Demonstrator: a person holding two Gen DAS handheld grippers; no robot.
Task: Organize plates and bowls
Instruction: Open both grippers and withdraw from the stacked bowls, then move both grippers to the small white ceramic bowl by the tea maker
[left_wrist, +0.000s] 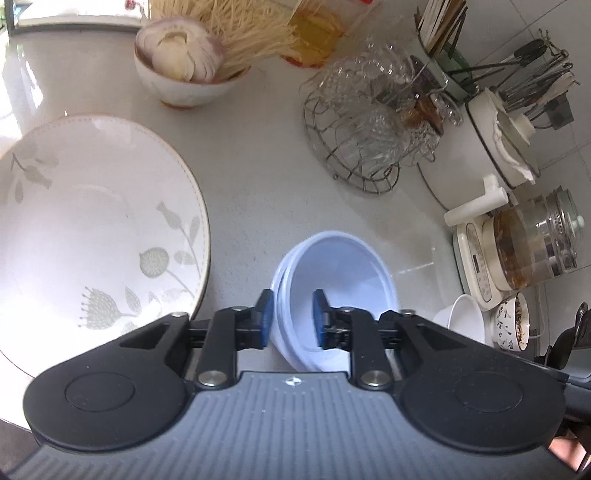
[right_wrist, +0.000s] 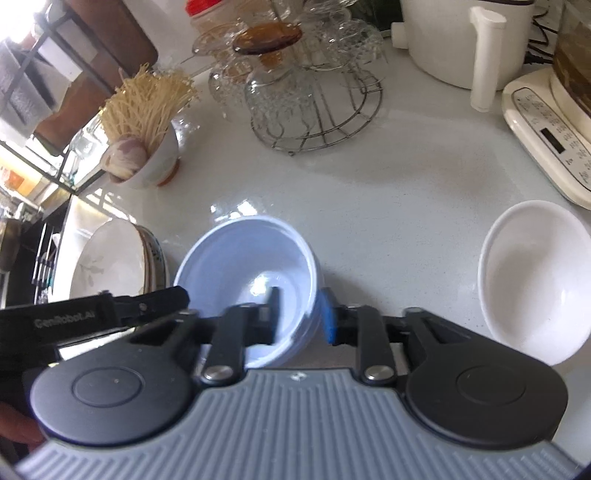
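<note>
The floral plate (left_wrist: 92, 221) runs off the left edge; gripper bodies hide both bowls' near rims

Two hand-held grippers are showing. Sitting on the tabletop (right_wrist: 388, 192) are one stack of pale blue bowls (right_wrist: 247, 266), one plain white bowl (right_wrist: 535, 280), one floral plate (left_wrist: 92, 229), one wire rack of glasses (left_wrist: 365, 140) and one food-filled bowl (left_wrist: 184, 74).

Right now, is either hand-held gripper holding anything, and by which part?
Both straddle the blue bowl's rim: left hand-held gripper on its left side, right hand-held gripper on its right. Closure cannot be told.
</note>
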